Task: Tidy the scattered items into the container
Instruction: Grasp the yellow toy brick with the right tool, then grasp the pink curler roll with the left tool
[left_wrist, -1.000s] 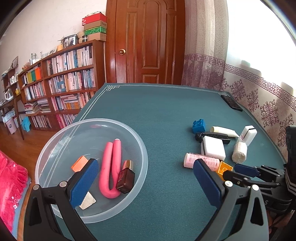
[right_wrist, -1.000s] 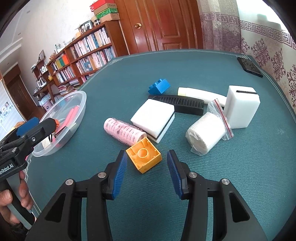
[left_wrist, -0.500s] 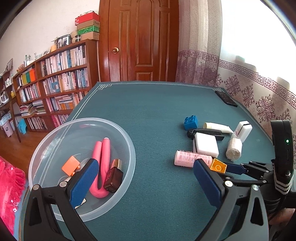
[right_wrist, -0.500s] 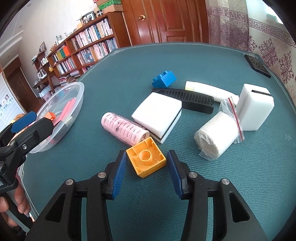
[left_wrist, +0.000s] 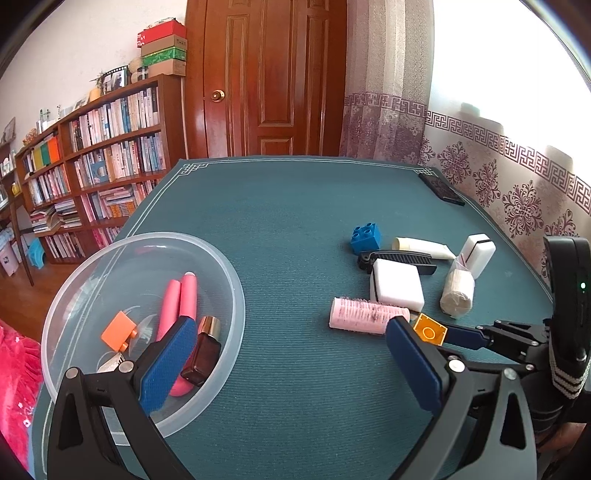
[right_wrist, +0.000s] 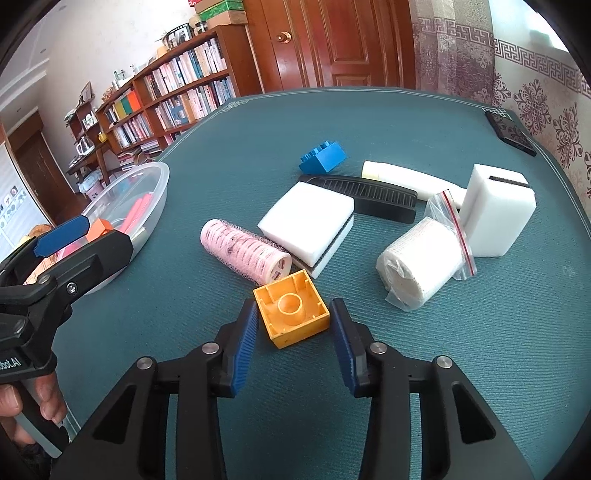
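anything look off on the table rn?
Yellow block lies upside down, hollow underside up, skewed between the right gripper jaws. Blue block is tipped on its side. Nothing spilled or visibly damaged.

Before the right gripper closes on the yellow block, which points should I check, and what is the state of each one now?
1. right gripper open around the yellow block: ok.
2. Block sits between both pads, one pad on each side: ok.
3. Block free of its neighbours: not ok; its far corner is at the pink roller, contact cannot be told.
4. Block lies hollow side up, flat side walls face the pads: ok.
5. clear bowl has room among the things in it: ok.
6. left gripper open and holding nothing, beside the bowl: ok.
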